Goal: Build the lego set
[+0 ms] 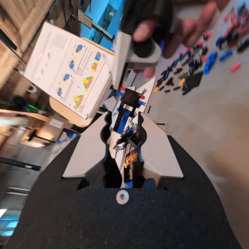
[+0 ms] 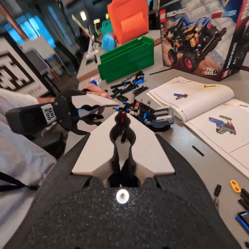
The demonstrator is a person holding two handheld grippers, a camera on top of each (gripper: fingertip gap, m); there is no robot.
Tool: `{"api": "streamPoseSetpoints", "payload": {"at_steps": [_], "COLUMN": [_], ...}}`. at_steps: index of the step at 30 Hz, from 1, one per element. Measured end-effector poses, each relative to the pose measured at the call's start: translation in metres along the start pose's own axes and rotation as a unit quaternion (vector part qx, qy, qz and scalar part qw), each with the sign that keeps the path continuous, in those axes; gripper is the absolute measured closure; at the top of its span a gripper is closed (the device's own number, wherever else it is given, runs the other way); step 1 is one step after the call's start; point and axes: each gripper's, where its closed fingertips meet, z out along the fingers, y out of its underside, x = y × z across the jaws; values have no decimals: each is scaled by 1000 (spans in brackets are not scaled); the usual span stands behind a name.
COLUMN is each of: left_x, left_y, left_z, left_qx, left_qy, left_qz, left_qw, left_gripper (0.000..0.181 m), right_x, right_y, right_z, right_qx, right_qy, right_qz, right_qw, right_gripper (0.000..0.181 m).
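A partly built lego assembly [image 1: 129,134] of black, blue and grey parts, with a flame-printed panel, lies between the fingers of my left gripper [image 1: 124,114]. It stays sharp while the background blurs, so the gripper looks shut on it. In the right wrist view the assembly [image 2: 152,114] sticks out beyond the left gripper [image 2: 109,111]. My right gripper [image 2: 122,113] is shut on a small red-and-black pin [image 2: 122,116], with its tips right at the assembly's near end. The right gripper [image 1: 118,86] also shows in the left wrist view, touching the assembly's far black block.
An open instruction booklet [image 2: 195,97] lies right of the assembly, with the set's box [image 2: 202,40] behind it and a green bin [image 2: 126,60] at the back. Loose black, blue and red parts [image 2: 128,86] are scattered on the grey table [image 2: 181,141]. A printed sheet [image 1: 67,67] stands at left.
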Motion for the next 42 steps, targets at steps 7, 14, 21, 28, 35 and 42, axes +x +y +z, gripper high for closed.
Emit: {"api": "streamPoseSetpoints", "payload": {"at_steps": [7, 14, 21, 28, 35, 42], "left_x": [-19, -28, -33, -28, -28, -28], "left_y": [-24, -35, -18, -14, -9, -2], "left_z": [-10, -9, -4, -3, -2, -1], "left_qx": [110, 173, 178, 165, 147, 119], "left_qy": [199, 312, 300, 298, 283, 257], "left_qz": [-459, -702, -746, -736, -720, -667], "left_qw": [859, 617, 567, 584, 616, 689], "left_gripper": [151, 160, 164, 163, 166, 171], "right_x": [-11, -25, -25, -27, -21, -11], "right_y": [-52, -48, -38, -31, -26, -15], "right_z": [-27, -12, -2, 4, 4, 8], "right_qx": [221, 243, 219, 190, 166, 120], "right_qy": [-115, -100, -92, -117, -98, -43], "right_qz": [113, 81, 70, 92, 81, 22], "right_qw": [962, 962, 969, 970, 978, 992], "right_gripper": [179, 179, 178, 176, 176, 178]}}
